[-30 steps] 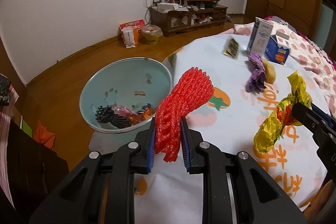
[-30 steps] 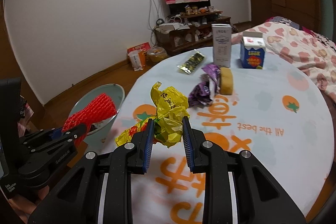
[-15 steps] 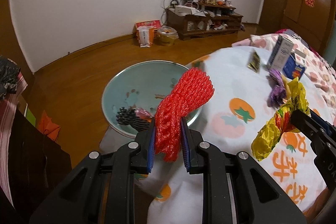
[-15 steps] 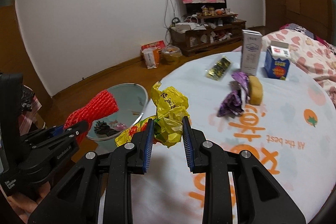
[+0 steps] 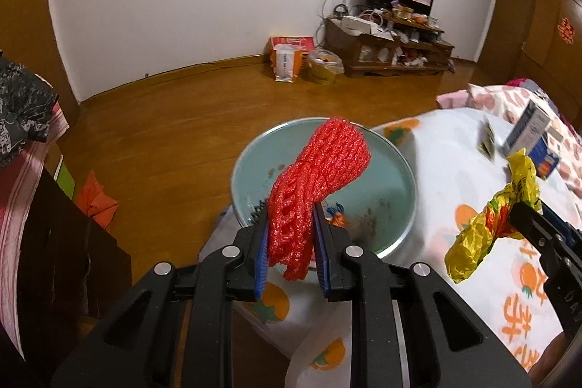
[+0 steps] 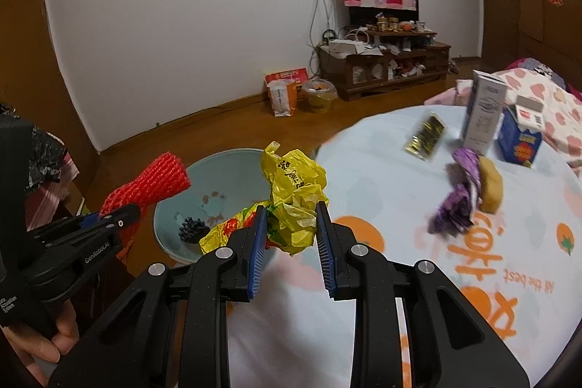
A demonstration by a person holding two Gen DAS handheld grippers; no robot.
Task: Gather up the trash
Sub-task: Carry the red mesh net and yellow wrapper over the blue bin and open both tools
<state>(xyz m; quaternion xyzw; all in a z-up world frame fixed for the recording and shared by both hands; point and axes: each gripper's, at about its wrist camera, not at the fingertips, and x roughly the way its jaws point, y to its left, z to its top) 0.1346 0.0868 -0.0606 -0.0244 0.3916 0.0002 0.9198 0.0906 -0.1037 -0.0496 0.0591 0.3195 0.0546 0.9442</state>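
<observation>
My left gripper (image 5: 291, 235) is shut on a red foam net (image 5: 320, 177), which it carries above the near rim of a pale green basin (image 5: 393, 177) standing on the floor beside the table. The basin (image 6: 232, 170) holds a black foam net (image 6: 192, 230) and other scraps. My right gripper (image 6: 289, 231) is shut on a crumpled yellow wrapper (image 6: 294, 191) over the table's left edge. In the left wrist view the yellow wrapper (image 5: 487, 220) shows at the right. A purple wrapper (image 6: 458, 199) and a yellow sponge-like lump (image 6: 491, 184) lie on the tablecloth (image 6: 473, 279).
A white carton (image 6: 483, 111), a blue carton (image 6: 520, 140) and a gold sachet (image 6: 425, 133) stand further back on the table. A low wooden cabinet (image 5: 389, 50), a bag and a tub stand by the far wall. Dark furniture (image 5: 43, 260) is at the left.
Both grippers have moved left off the table towards the basin, still gripping the red net and the yellow wrapper. The basin now lies right under the red net.
</observation>
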